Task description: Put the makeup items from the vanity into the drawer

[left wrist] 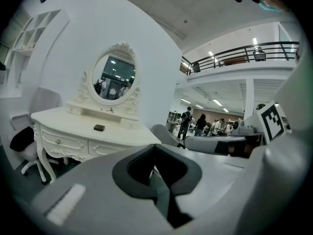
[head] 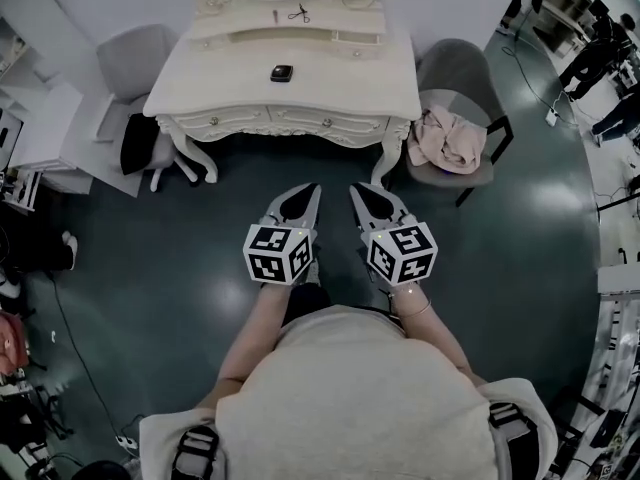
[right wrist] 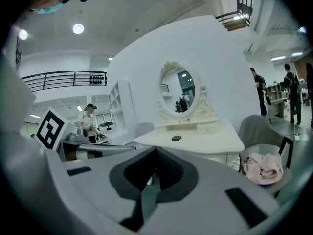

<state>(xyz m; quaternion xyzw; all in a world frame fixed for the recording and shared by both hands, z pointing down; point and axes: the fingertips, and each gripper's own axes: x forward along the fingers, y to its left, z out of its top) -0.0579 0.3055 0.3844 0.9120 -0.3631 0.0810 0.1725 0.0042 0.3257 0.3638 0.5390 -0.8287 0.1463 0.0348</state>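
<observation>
The two jaws of the left gripper point(left wrist: 155, 148) are together, with the tips touching, and nothing stands between them. The two jaws of the right gripper point(right wrist: 156, 151) are closed in the same way and are also empty. The two grippers are side by side, near each other, above the dark green floor point(head: 520, 268).

Straight ahead of both pairs of jaws, well apart from them, stands one cream-white carved vanity table point(head: 220, 83). On the middle of its top lies one small dark flat case point(head: 282, 73), the only item on this surface. Beyond the case, on the raised shelf, lies one pair of small scissors point(head: 299, 13). A thin thing just left of the scissors is too small to name. Two front drawers point(head: 240, 120) show under the top, both closed.

The one oval mirror point(left wrist: 113, 77) is cut off in the head view. There are two grey upholstered chairs point(head: 135, 53), one to each side of the table. The chair on the right point(head: 465, 73) carries one crumpled pink cloth point(head: 448, 138). A black thing under the left end of the table is hard to make out.
</observation>
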